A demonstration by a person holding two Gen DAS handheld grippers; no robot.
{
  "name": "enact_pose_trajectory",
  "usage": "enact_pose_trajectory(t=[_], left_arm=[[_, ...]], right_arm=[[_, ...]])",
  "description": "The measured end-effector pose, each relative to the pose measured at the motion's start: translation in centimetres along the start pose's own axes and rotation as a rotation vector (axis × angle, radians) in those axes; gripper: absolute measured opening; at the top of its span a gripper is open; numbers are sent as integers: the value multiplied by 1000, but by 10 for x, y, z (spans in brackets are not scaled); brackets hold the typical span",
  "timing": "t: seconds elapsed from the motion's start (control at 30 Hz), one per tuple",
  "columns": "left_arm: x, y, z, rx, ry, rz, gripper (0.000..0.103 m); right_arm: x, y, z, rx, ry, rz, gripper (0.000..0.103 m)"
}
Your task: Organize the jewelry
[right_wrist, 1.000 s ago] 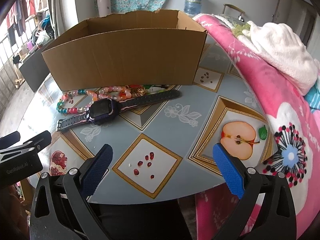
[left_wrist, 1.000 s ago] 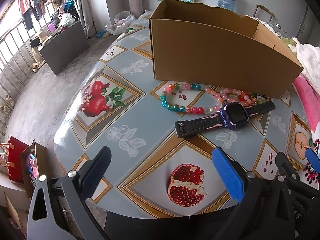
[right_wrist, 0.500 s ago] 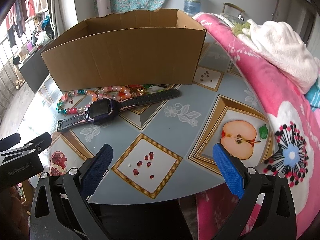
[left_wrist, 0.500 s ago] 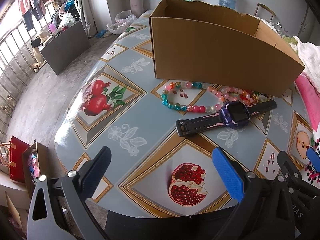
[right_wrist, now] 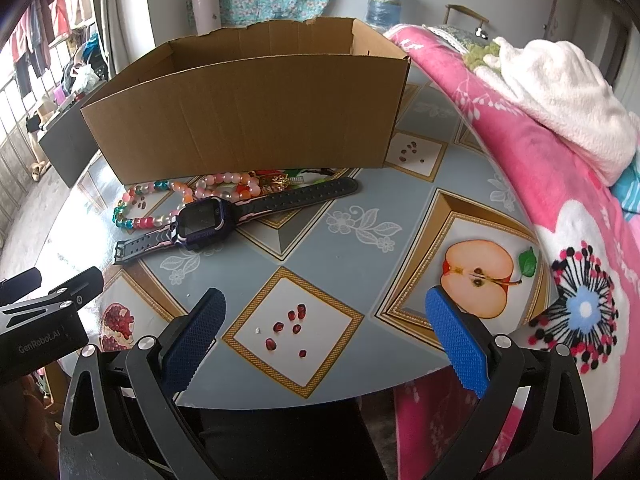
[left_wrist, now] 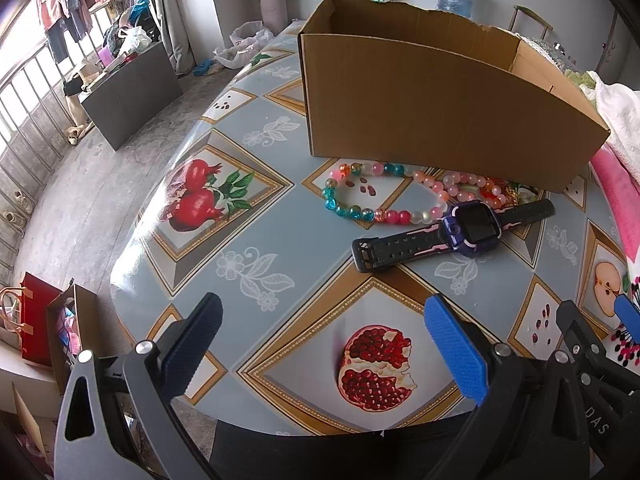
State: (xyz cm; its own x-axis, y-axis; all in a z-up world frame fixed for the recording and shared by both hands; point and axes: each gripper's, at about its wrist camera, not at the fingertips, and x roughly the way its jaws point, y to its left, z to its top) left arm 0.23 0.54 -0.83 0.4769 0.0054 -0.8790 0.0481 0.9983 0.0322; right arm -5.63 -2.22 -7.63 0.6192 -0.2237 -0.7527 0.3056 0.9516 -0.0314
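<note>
Left tool (left_wrist: 320, 344) crept nearer watch (left_wrist: 472, 227); both tools apart, empty, near table edge (right_wrist: 400, 380).

Left gripper (left_wrist: 324, 344) slightly nearer box (left_wrist: 440, 112)

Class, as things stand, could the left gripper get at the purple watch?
Probably yes: the left gripper is open, and only bare table lies between it and the watch.
</note>
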Motion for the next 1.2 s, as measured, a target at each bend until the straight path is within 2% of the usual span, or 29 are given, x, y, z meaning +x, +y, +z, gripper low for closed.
enact_pose_trajectory(t=[1.2], left_arm=[[-2,4,0,-1,4,8,99]], right_arm=[[6,-1,4,8,5,10,96]])
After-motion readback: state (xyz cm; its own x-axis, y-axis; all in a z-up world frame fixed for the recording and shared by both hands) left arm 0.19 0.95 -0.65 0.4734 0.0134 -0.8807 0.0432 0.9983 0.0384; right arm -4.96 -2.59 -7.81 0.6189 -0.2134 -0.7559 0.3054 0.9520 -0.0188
